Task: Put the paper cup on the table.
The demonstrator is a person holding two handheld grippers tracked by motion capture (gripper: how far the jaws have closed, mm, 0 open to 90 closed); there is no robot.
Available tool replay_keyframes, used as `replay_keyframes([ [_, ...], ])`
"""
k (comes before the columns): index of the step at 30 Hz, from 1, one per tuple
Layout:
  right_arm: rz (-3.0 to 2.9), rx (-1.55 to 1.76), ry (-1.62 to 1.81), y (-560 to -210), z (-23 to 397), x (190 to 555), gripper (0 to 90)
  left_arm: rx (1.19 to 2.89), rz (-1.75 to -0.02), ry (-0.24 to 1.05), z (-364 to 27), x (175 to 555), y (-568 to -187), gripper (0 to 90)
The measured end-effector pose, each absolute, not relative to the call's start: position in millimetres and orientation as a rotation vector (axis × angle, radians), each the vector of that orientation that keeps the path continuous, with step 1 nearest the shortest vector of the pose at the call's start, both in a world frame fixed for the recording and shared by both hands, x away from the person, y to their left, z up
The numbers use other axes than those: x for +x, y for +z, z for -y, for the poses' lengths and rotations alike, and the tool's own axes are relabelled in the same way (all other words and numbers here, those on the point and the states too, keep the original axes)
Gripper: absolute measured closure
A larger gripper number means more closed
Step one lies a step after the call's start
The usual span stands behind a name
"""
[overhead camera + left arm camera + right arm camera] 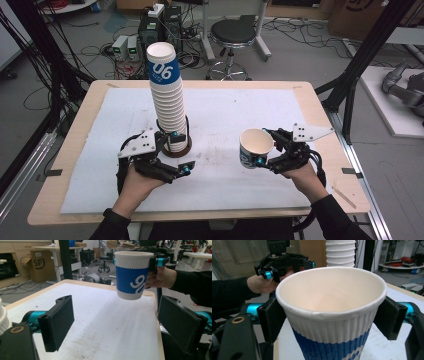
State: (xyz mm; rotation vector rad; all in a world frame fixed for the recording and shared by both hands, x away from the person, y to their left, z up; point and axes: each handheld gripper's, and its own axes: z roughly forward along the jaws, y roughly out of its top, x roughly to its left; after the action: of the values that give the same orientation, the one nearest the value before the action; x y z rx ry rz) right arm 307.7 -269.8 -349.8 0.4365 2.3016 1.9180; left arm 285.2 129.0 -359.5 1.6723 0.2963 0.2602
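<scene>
While your right gripper (264,149) clamps a single cup (255,147) by its sides, held upright and clear of the table (320,115) at about 4 o'clock, your left gripper (176,154) sits at 8 o'clock with jaws spread wide and empty. Just beyond it, at 10 o'clock, rises the tall stack (169,97). One cup looks separated; whether it is leaving or joining the stack, you cannot tell from this.
</scene>
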Motion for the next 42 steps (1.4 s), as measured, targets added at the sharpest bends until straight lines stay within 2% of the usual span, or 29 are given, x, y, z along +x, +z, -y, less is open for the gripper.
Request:
replay_keyframes([
  [8, -2.297, 0.426, 1.9, -349, 270, 307, 20.3, 1.671, -0.309, 0.314, -132, 283, -363, 14.0],
  [24, -2.289, 0.453, 1.836, -349, 281, 314, 20.2, 1.681, -0.335, 0.311, -131, 285, -373, 14.0],
  [42, -2.172, 0.638, 1.792, -351, 305, 330, 20.3, 1.698, -0.353, 0.306, -131, 286, -384, 14.0],
])
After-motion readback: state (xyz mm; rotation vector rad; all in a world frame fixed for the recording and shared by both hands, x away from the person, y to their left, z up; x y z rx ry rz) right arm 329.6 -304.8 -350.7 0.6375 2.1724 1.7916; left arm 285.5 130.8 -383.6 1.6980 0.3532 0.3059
